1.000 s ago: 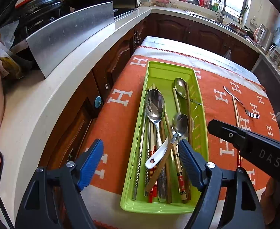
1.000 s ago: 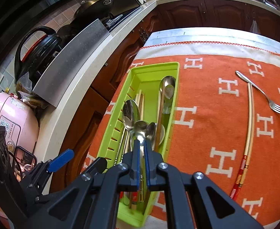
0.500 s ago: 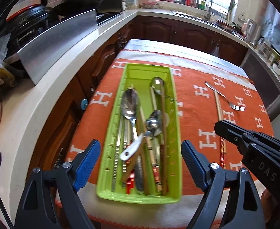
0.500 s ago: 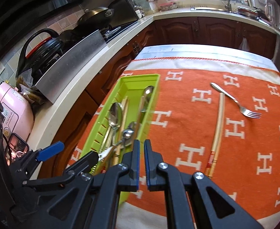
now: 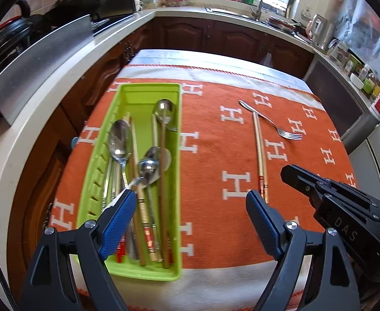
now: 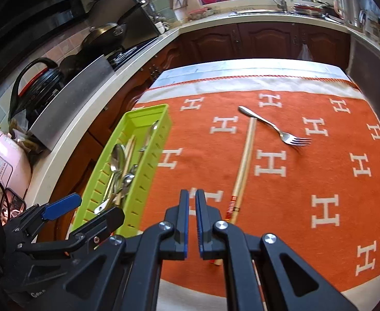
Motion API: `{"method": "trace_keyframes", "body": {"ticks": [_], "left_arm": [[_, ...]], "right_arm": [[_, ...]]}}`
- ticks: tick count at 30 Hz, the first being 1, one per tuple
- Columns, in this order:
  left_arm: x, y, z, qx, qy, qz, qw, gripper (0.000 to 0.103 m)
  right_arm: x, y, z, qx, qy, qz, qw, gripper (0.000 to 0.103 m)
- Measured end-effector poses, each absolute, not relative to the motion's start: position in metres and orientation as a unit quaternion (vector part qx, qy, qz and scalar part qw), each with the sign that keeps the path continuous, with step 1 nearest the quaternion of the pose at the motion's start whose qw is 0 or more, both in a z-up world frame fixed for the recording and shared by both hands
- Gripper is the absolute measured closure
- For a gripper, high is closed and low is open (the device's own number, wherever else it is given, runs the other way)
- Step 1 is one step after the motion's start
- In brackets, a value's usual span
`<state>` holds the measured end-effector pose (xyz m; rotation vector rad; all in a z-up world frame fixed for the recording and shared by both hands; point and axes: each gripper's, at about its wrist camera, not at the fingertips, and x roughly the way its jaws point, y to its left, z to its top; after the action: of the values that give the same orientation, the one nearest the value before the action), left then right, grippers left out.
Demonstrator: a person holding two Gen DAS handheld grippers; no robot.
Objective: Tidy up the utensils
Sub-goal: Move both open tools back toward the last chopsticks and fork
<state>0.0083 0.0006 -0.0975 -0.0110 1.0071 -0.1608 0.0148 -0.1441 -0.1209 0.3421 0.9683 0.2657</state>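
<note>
A green tray [image 5: 148,86] lies on the left of the orange cloth and holds several spoons [image 5: 120,140] and chopsticks. A pale chopstick pair [image 5: 259,153] and a steel fork [image 5: 270,123] lie on the cloth to its right. My left gripper [image 5: 190,202] stands open and empty above the tray's near right corner. In the right wrist view, the tray [image 6: 148,178] is at the left, with the chopstick pair [image 6: 244,165] and fork [image 6: 273,128] ahead. My right gripper [image 6: 192,197] is shut with nothing between its fingers, just left of the chopsticks' red-banded end.
The orange cloth [image 5: 216,155] with white H marks covers a small table. A white counter [image 5: 47,98] runs close along the left with a steel sheet [image 5: 39,57], a pan and a pink appliance [image 6: 11,160]. Dark cabinets and a sink [image 5: 257,2] stand behind.
Both grippers have swung right, away from over the tray toward the cloth. The right gripper, earlier above the spoons, now sits near the chopsticks. The left jaws stand slightly wider.
</note>
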Motion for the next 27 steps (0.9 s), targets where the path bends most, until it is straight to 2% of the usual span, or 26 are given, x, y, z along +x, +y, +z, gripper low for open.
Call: {"method": "trace_keyframes", "body": {"ticks": [17,19,21,23,27], "left_arm": [[0.042,-0.072,-0.131,0.035,0.501,-0.118,0.857,0.018],[0.05,-0.079,-0.139,0.039,0.505,-0.122,0.854,0.026],[0.059,-0.085,-0.149,0.044,0.52,-0.125,0.844,0.042],[0.066,-0.089,-0.158,0.04,0.533,-0.128,0.835,0.049],[0.076,-0.093,-0.172,0.021,0.554,-0.132,0.822,0.052]], "right_arm": [[0.019,-0.213,-0.167,0.227,0.479,0.087,0.844,0.097],[0.021,-0.218,-0.172,0.231,0.481,0.085,0.841,0.097],[0.022,-0.221,-0.176,0.235,0.484,0.085,0.839,0.097],[0.023,-0.225,-0.18,0.24,0.487,0.086,0.836,0.097],[0.027,-0.23,-0.187,0.245,0.491,0.087,0.832,0.097]]}}
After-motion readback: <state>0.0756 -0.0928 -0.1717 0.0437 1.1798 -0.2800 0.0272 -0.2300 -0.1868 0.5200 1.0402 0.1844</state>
